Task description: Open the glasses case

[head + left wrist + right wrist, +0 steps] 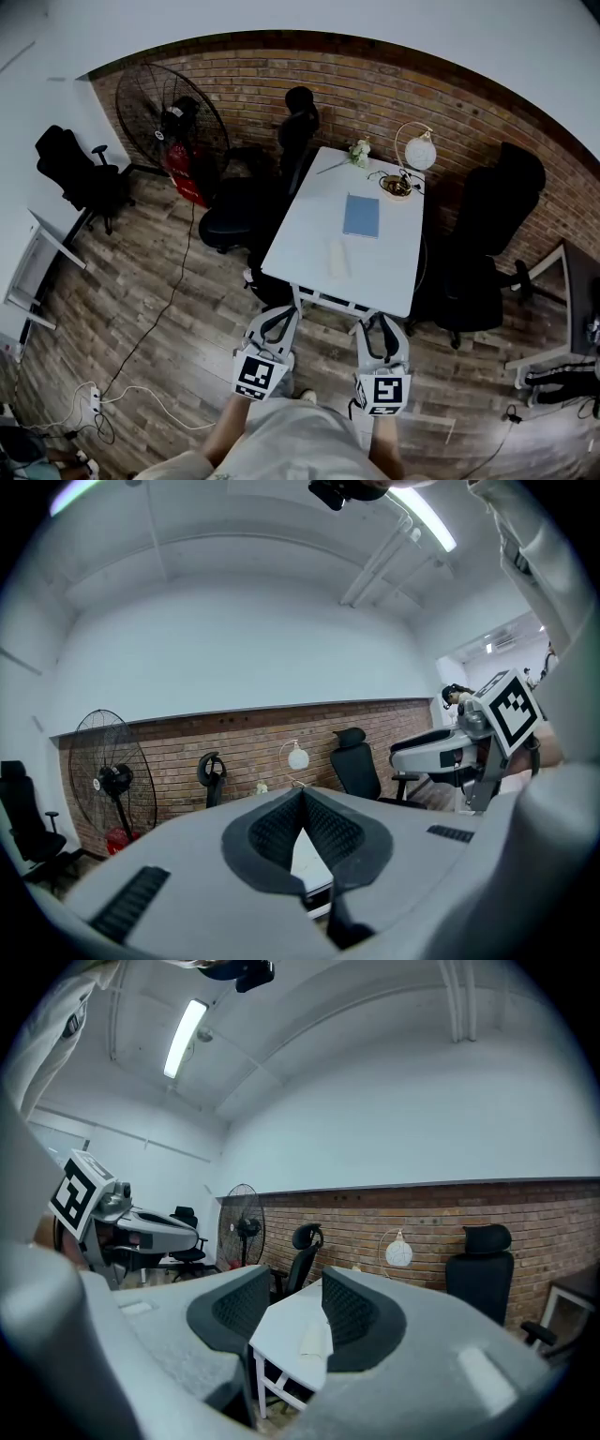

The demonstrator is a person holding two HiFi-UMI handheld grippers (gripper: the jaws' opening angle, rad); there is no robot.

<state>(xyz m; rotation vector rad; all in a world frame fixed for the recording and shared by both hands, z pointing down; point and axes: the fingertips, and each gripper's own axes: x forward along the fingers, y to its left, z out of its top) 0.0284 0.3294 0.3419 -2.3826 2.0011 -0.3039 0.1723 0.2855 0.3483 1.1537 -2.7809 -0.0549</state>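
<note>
The glasses case (338, 259) is a pale, slim oblong lying closed near the front edge of the white table (305, 234). In the right gripper view the case (315, 1339) shows between the jaws but far ahead. Both grippers hang short of the table, over the wooden floor. My left gripper (278, 314) is shut, its pads meeting at the tips (302, 794) with nothing in them. My right gripper (382, 323) is open, with a clear gap between its pads (295, 1283) and nothing held.
A blue notebook (361, 215) lies mid-table. A round lamp (419, 150), a small bowl (396, 186) and flowers (358, 152) stand at the far end. Black chairs (234, 220) (483, 239) flank the table. A large fan (173, 122) stands at the back left, and a cable (150, 328) runs across the floor.
</note>
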